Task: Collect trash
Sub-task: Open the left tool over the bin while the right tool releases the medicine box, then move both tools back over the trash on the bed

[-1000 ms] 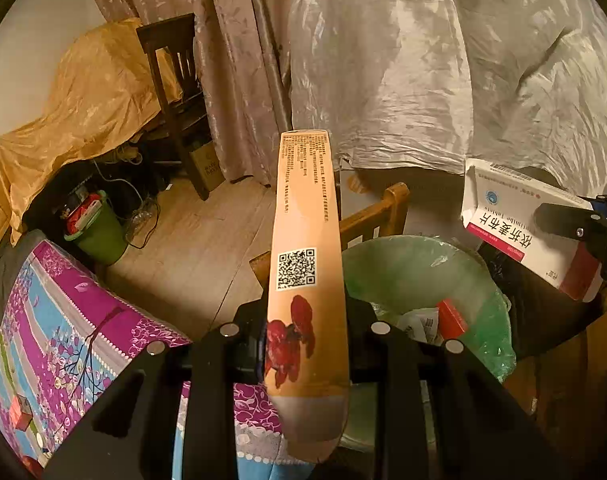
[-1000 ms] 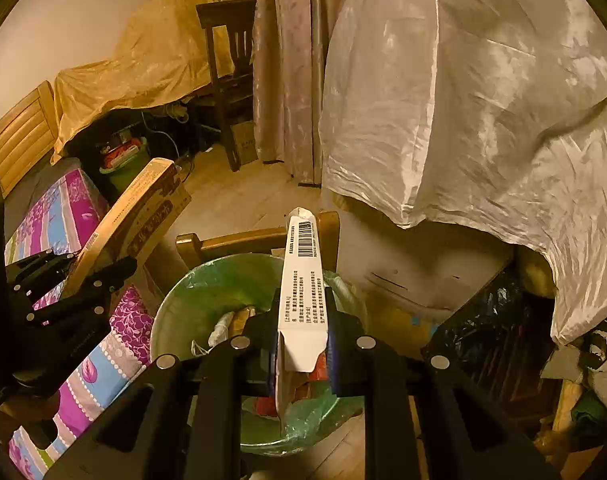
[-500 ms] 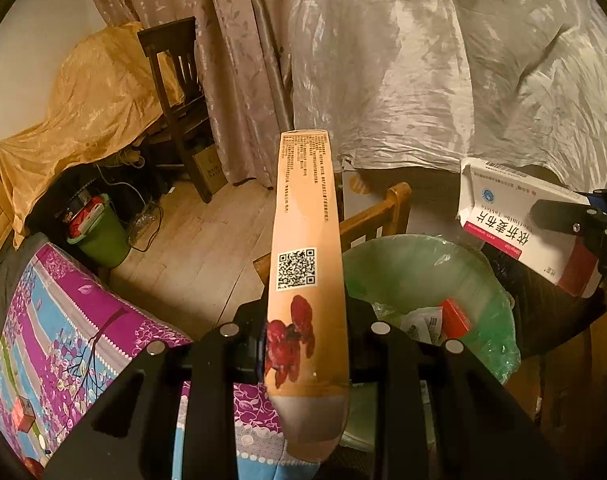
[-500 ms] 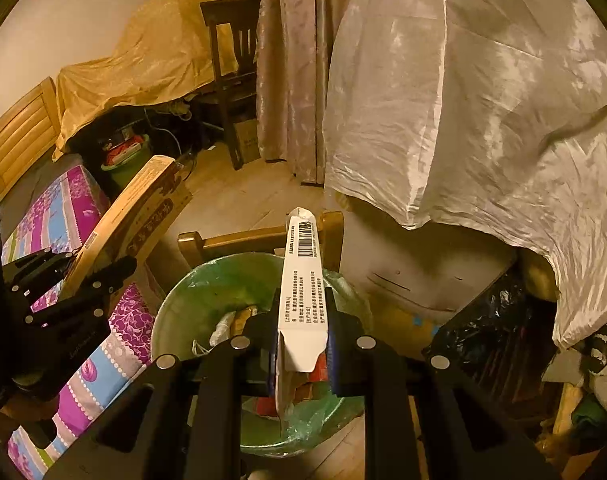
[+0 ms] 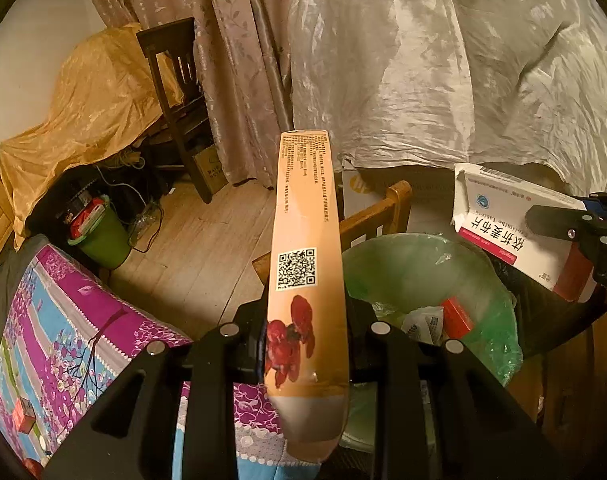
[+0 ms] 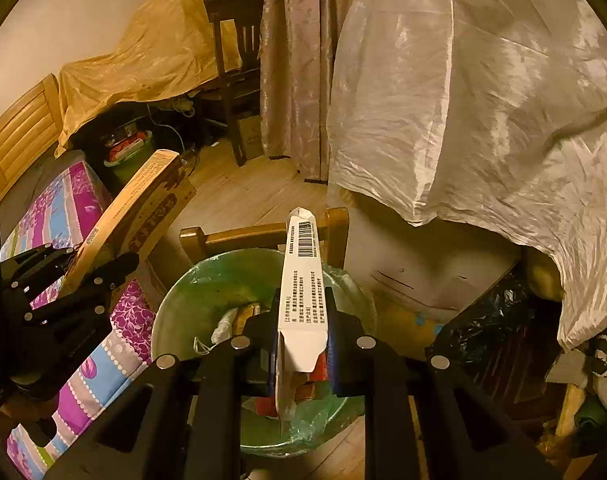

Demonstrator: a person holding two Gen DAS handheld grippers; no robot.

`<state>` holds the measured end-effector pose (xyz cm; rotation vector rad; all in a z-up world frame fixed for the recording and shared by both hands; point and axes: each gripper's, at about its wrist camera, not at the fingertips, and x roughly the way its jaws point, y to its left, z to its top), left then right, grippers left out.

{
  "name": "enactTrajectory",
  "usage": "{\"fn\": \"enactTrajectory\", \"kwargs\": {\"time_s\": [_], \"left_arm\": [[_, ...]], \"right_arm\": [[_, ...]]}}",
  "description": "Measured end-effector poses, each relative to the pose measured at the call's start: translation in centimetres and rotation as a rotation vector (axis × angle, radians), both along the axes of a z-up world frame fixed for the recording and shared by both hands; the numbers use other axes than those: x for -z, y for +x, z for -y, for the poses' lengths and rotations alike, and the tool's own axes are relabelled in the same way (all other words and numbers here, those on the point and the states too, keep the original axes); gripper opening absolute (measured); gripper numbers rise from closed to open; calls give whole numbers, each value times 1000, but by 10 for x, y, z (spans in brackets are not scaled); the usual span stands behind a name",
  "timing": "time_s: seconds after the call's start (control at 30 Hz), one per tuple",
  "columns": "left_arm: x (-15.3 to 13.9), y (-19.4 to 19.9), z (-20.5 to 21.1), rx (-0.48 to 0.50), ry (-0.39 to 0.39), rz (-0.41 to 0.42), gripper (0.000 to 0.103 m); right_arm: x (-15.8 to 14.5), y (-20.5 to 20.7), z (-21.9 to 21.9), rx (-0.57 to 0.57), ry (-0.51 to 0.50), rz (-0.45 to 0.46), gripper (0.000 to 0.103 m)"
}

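A tall orange carton (image 5: 306,264), printed with a QR code and red flowers, stands upright between the fingers of the left gripper (image 5: 305,344), which are clamped on its lower half. It is held above the purple patterned bedcover (image 5: 67,328), just left of the green-lined trash bin (image 5: 483,276). To the right, a white medicine box (image 6: 303,288) with a barcode and one open flap sits pinched edge-on in the right gripper (image 6: 301,354), directly over the bin's mouth. Both grippers point forward toward the draped white sheet (image 6: 483,100), side by side, neither touching the bin.
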<state>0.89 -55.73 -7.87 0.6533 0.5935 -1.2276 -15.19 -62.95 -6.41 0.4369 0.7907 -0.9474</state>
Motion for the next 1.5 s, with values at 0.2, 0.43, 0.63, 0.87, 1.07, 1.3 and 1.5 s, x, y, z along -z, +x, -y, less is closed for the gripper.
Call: {"fn": "enactTrajectory", "kwargs": {"time_s": [0.2,0.43,0.63,0.87,1.07,1.3,1.5], "left_arm": [[8,-6,3,5,23,9,42],[8,-7,1,-5,9,20,44],[6,-3,-1,-32,0,33,44],[3,-1,-6,-50,-16,59,44],[-6,2,-18,-80,-60,84,44],[-16,20,-53,-170,-121,91,44],[-1,66,-113,-345,-122,78,44]], "right_arm": [[4,-2,2,15,-12,-8,47],[8,-9,6,28,-2,5,47],[8,-9,4,25,0,10,47],[4,-7,-1,17,-19,26,47],[-1,-4,-6,10,-38,48,47],[-8,-1,-24,3,-90,142,47],[-1,25,-52,-41,-132,183,49]]}}
